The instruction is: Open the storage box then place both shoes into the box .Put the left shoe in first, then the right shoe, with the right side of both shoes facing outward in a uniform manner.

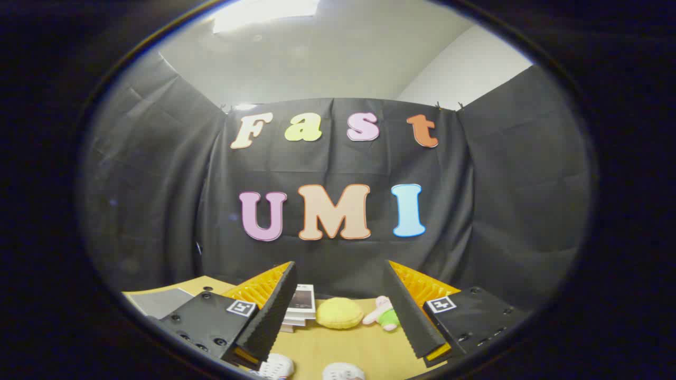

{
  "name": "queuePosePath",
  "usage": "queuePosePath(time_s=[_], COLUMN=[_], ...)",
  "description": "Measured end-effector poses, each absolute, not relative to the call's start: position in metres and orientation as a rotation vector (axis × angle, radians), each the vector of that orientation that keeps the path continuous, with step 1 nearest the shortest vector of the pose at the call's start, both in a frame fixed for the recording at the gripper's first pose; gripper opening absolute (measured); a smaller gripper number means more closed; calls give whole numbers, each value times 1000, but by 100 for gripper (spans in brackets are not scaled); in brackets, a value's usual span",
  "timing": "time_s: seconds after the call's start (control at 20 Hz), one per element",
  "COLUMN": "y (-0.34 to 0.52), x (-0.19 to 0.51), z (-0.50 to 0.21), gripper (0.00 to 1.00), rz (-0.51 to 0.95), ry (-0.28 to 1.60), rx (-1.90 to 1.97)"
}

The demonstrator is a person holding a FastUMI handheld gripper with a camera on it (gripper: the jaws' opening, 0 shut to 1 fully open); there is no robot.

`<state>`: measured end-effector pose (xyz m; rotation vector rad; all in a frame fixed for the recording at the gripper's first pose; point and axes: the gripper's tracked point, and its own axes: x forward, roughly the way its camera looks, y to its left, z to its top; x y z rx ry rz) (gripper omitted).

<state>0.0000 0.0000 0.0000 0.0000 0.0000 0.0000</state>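
Hand-held gripper (340,269) raised and level, fingers spread wide apart, nothing between them. Wooden desk (338,345) visible below and ahead of the fingers. Two white shoes low between the fingers, close under the gripper: one shoe (277,366) next to the left finger, other shoe (343,372) just beside it toward the right; only the upper parts visible, so left or right shoe not determinable. Farther off between the fingers, a round yellow plush (339,312) on the desk, with a small pink-and-green plush toy (384,313) just beside it near the right finger. Stack of books (300,309) partly behind the left finger. Grey flat panel (158,302) at far left on the desk.
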Motion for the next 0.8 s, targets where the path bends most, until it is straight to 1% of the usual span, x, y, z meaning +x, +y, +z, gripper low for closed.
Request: queuePosePath(time_s=[0.35, 0.8], y=[65, 88], x=[-36, -42], z=[8, 38], gripper=[100, 100], rz=[30, 50], ry=[22, -17], rx=[28, 6])
